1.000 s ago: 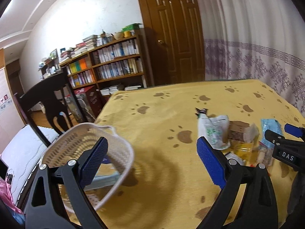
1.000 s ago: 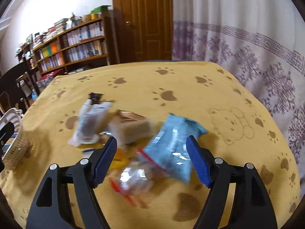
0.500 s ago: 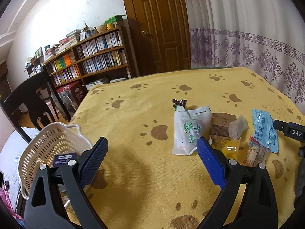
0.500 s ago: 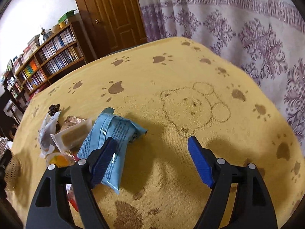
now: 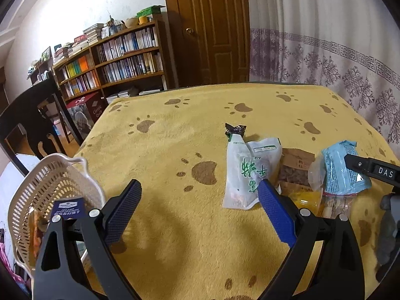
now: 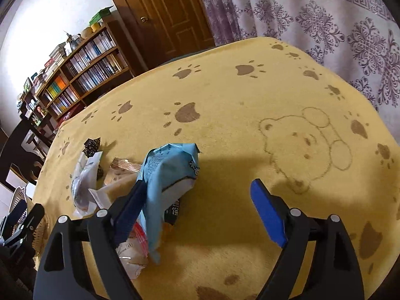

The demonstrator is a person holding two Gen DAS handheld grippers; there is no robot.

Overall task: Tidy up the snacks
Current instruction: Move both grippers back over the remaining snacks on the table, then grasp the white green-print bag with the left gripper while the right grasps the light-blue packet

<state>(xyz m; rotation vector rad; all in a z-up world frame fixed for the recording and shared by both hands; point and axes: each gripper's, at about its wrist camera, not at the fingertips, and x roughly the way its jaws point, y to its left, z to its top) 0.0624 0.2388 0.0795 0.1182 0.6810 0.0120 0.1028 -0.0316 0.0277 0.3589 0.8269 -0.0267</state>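
A white lattice basket (image 5: pixel 47 187) stands at the table's left edge with a dark-labelled packet inside. My left gripper (image 5: pixel 197 200) hovers open over bare cloth between the basket and the snack pile. The pile holds a white packet with green writing (image 5: pixel 250 172), a brown packet (image 5: pixel 295 167), a yellow one (image 5: pixel 305 197) and a light blue packet (image 5: pixel 340 170). My right gripper (image 6: pixel 200 200) is open. The blue packet (image 6: pixel 170 172) leans tilted against the inner face of its left finger (image 6: pixel 130 207); the right finger is well apart from it.
A yellow paw-print cloth (image 5: pixel 175 137) covers the table. A dark chair (image 5: pixel 30 115) stands past the left edge, a bookshelf (image 5: pixel 120 57) and door behind. A patterned curtain (image 6: pixel 325 25) hangs along the far right side.
My left gripper has swung from over the basket toward the snack pile. My right gripper shifted right of the pile; the blue packet now rests tipped up against its left finger.
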